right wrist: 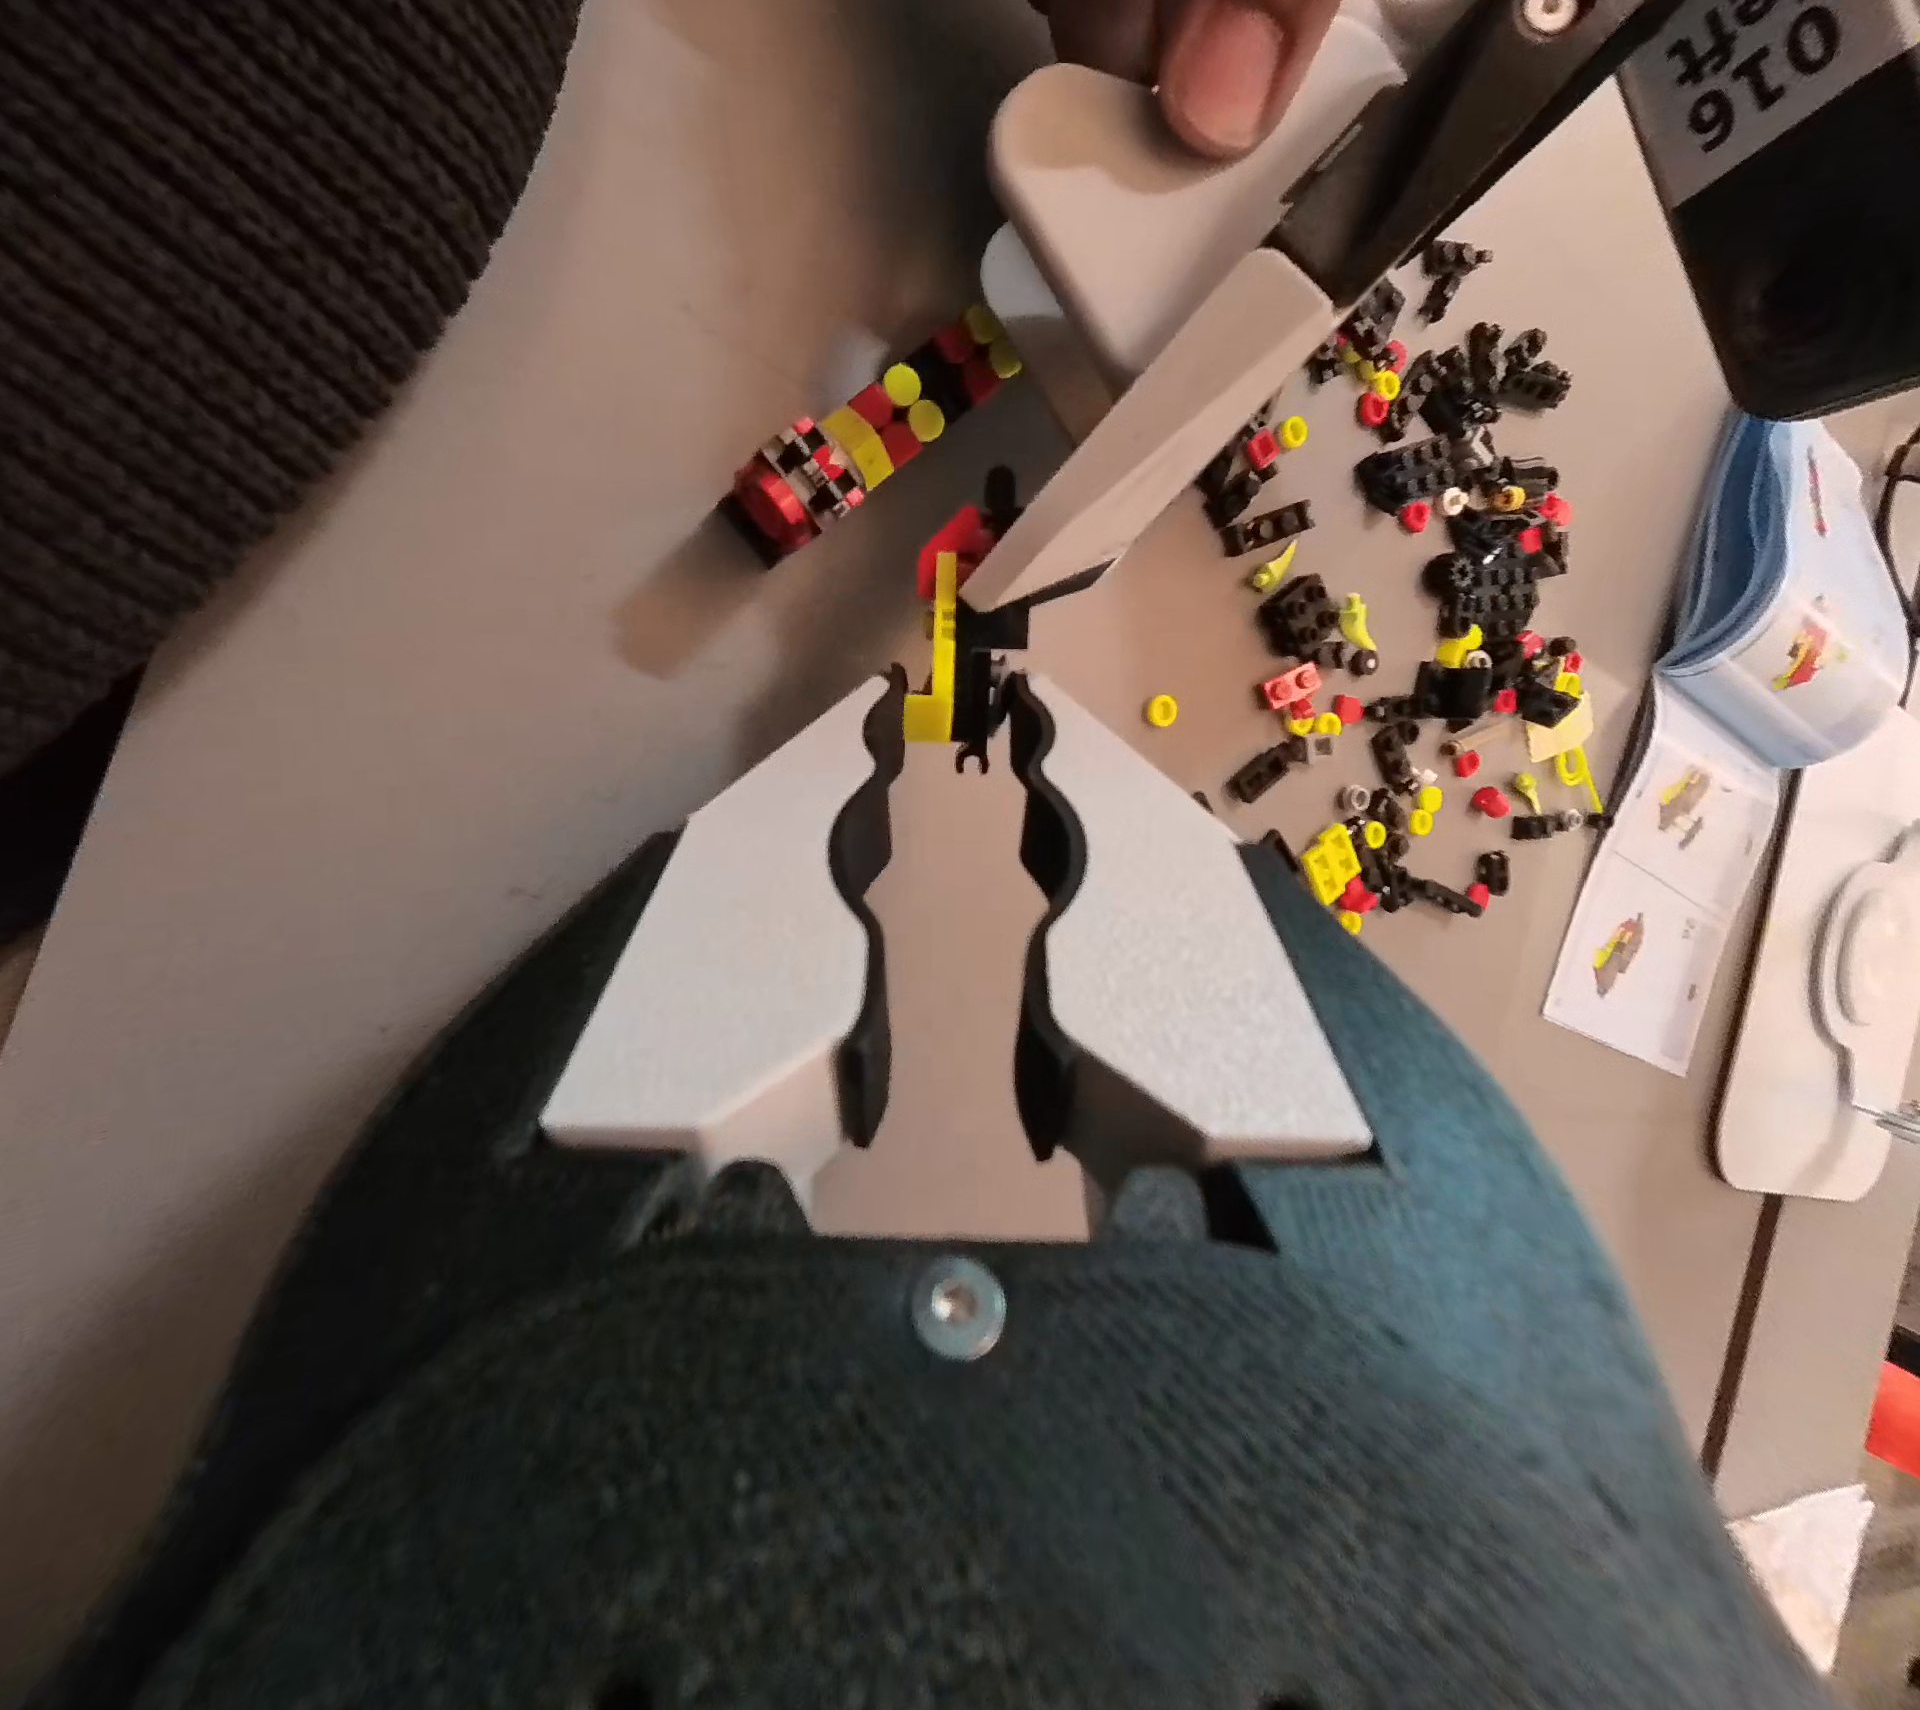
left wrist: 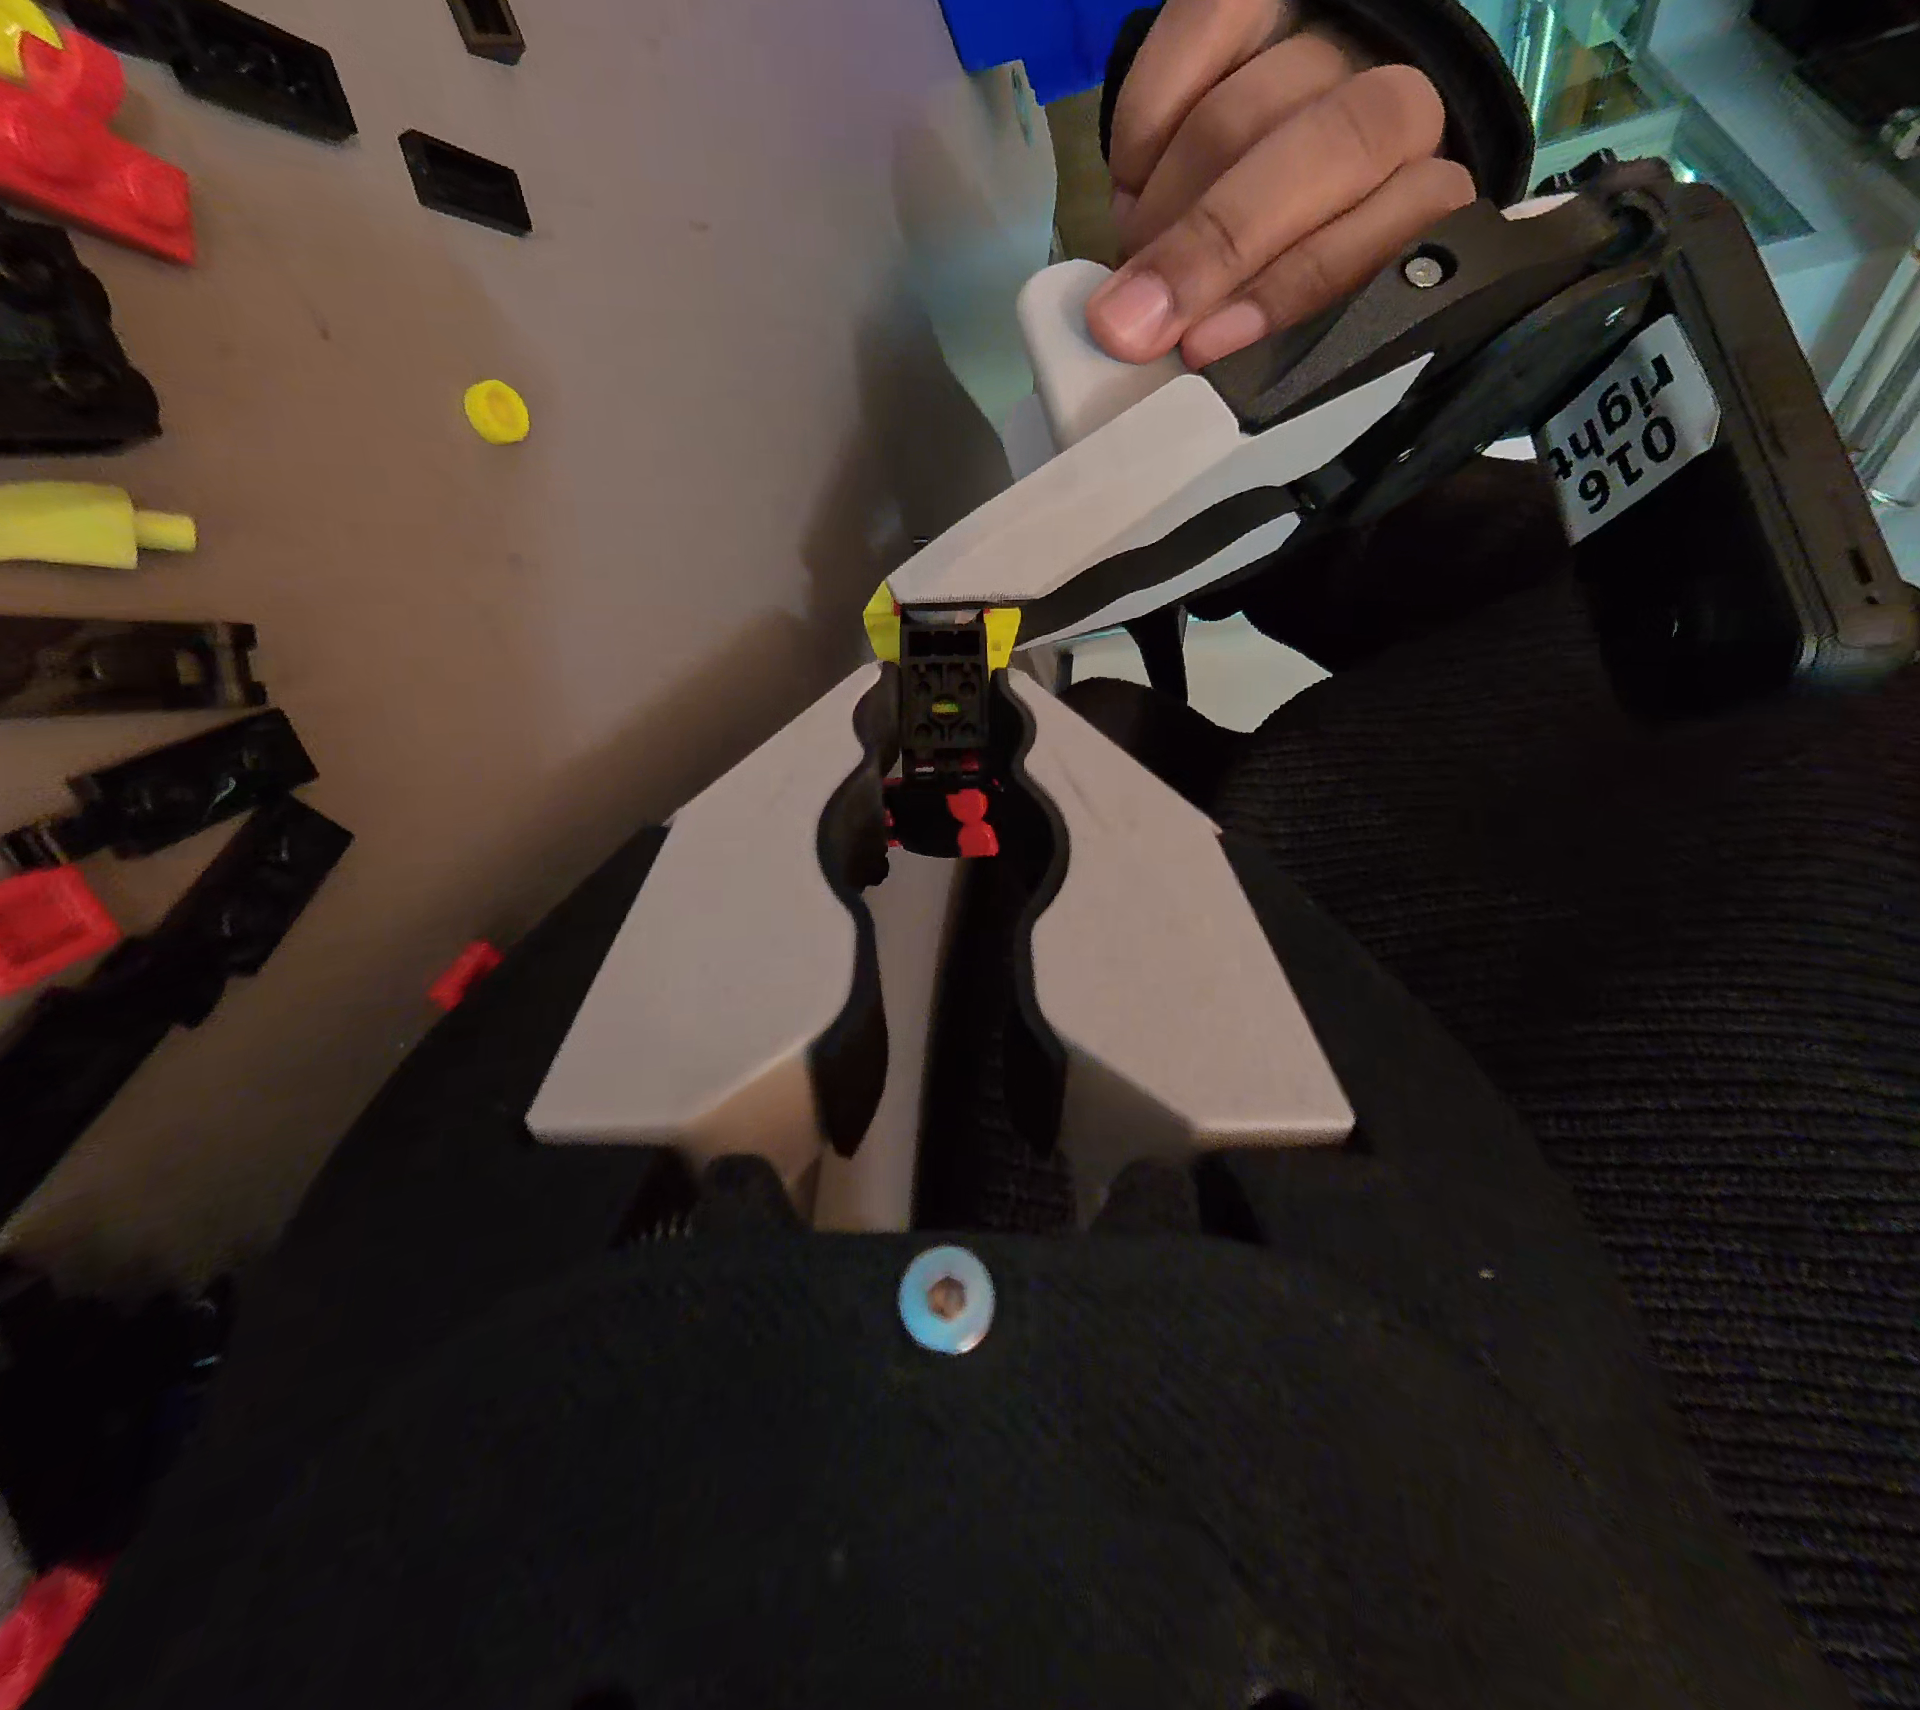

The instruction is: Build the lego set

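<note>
My left gripper is shut on a small black-and-red lego assembly and holds it above the table. My right gripper is shut on a yellow plate piece with a black part beside it. The two grippers meet tip to tip, and the yellow piece touches the end of the black assembly. In the left wrist view the right gripper comes in from the right. In the right wrist view the left gripper comes in from the upper right. A hand holds each gripper.
A part-built red, black and yellow model lies on the grey table. A pile of loose pieces, an instruction booklet and a plastic bag lie to the right. Black plates and a yellow round stud lie left. Only a small space, under 4 cm, lies between the two pairs of fingers.
</note>
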`<state>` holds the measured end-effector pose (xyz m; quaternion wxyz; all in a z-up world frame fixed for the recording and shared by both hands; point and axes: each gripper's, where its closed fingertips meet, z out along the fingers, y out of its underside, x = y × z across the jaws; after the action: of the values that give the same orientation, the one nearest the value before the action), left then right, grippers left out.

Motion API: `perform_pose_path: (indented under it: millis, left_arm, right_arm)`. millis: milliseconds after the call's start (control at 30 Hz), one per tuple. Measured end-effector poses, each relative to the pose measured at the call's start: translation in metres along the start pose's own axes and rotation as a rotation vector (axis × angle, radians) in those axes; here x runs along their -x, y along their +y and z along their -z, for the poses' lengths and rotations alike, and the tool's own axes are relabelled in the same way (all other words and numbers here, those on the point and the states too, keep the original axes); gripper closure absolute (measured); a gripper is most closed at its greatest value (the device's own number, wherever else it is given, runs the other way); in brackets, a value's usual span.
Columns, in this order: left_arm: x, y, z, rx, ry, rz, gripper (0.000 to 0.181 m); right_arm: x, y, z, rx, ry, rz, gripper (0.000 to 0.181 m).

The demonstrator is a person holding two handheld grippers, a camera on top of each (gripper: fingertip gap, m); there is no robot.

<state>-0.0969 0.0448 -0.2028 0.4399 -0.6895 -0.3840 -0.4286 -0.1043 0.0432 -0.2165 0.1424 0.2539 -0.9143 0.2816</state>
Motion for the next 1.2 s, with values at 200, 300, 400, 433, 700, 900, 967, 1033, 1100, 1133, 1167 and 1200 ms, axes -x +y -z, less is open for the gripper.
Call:
perform_pose_path:
  millis: [200, 300, 400, 433, 700, 900, 967, 1033, 1100, 1133, 1167, 1200]
  left_arm:
    - [0.0024, 0.0006, -0.0022, 0.001, -0.010, 0.010, 0.168]
    - [0.0017, -0.0003, -0.0016, -0.004, -0.006, 0.012, 0.168]
    - [0.0013, -0.0036, 0.0018, -0.020, 0.005, 0.020, 0.168]
    - [0.0008, -0.0042, 0.0025, -0.023, 0.010, 0.024, 0.168]
    - [0.0001, -0.0047, -0.0006, -0.030, 0.015, 0.040, 0.168]
    - [0.0003, -0.0067, 0.0009, -0.042, 0.015, 0.040, 0.167]
    - [-0.0002, -0.0064, 0.0004, -0.040, 0.018, 0.040, 0.167]
    - [-0.0001, -0.0066, 0.0002, -0.042, 0.016, 0.039, 0.167]
    - [-0.0001, -0.0070, 0.0004, -0.045, 0.019, 0.042, 0.167]
    - [0.0001, -0.0071, 0.0005, -0.046, 0.020, 0.044, 0.167]
    - [0.0001, -0.0072, 0.0003, -0.047, 0.020, 0.046, 0.167]
    - [0.0005, -0.0077, 0.0004, -0.051, 0.018, 0.047, 0.168]
  right_arm:
    - [0.0022, 0.0023, -0.0015, 0.032, 0.005, 0.032, 0.163]
    - [0.0014, 0.0017, -0.0009, 0.026, 0.006, 0.023, 0.164]
    - [-0.0026, -0.0002, -0.0007, 0.002, 0.022, -0.016, 0.163]
    - [-0.0034, -0.0006, -0.0005, -0.001, 0.025, -0.017, 0.163]
    - [-0.0016, -0.0002, -0.0033, 0.014, 0.010, -0.026, 0.163]
    - [-0.0042, 0.0005, -0.0034, 0.012, 0.021, -0.040, 0.164]
    - [-0.0040, 0.0005, -0.0028, 0.008, 0.017, -0.043, 0.164]
    - [-0.0042, 0.0008, -0.0026, 0.004, 0.020, -0.041, 0.164]
    - [-0.0048, 0.0009, -0.0023, -0.001, 0.024, -0.040, 0.164]
    - [-0.0049, 0.0006, -0.0021, -0.003, 0.024, -0.040, 0.165]
    - [-0.0048, 0.0008, -0.0021, -0.003, 0.020, -0.045, 0.165]
    - [-0.0048, 0.0009, -0.0024, -0.001, 0.019, -0.045, 0.166]
